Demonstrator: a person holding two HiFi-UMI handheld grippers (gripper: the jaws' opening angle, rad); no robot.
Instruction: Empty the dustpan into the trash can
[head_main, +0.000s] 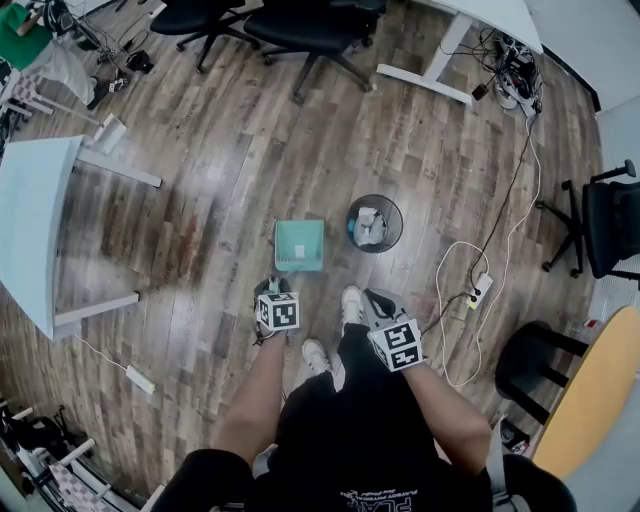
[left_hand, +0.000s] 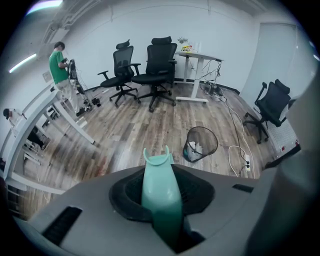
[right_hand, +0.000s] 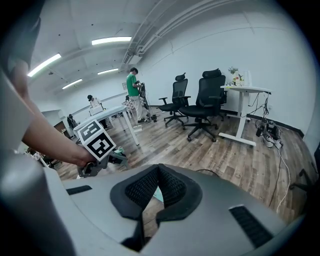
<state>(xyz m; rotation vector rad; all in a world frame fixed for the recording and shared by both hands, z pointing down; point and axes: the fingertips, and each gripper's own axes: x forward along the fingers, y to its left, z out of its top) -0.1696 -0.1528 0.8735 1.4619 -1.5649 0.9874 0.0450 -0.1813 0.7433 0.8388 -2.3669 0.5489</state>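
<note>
Dustpan: the green dustpan (head_main: 299, 245) is low down by the floor (head_main: 200, 200), just left of the trash can (head_main: 375, 222). I cannot tell if it sits on the floor or hangs just over it.
Left tongs: the left tongs (head_main: 277, 290) are clamped on the dustpan's handle (left_hand: 160, 192). The handle runs straight out between the jaws, so the dustpan goes where the hand goes.
Why flat: the dustpan looks level. I think that is so nothing slides out before it is over the can.
Right tongs: the right tongs (right_hand: 159, 169) are pressed together with nothing in them. They hang by the person's legs, out of the way.
Trash can: it is black mesh with an open top and some white scraps (head_main: 368, 228) inside. It stands close, so the dustpan has only a short way to go.
What is left: I think the tipping is not done yet. The dustpan must go up over the rim and tilt.
</note>
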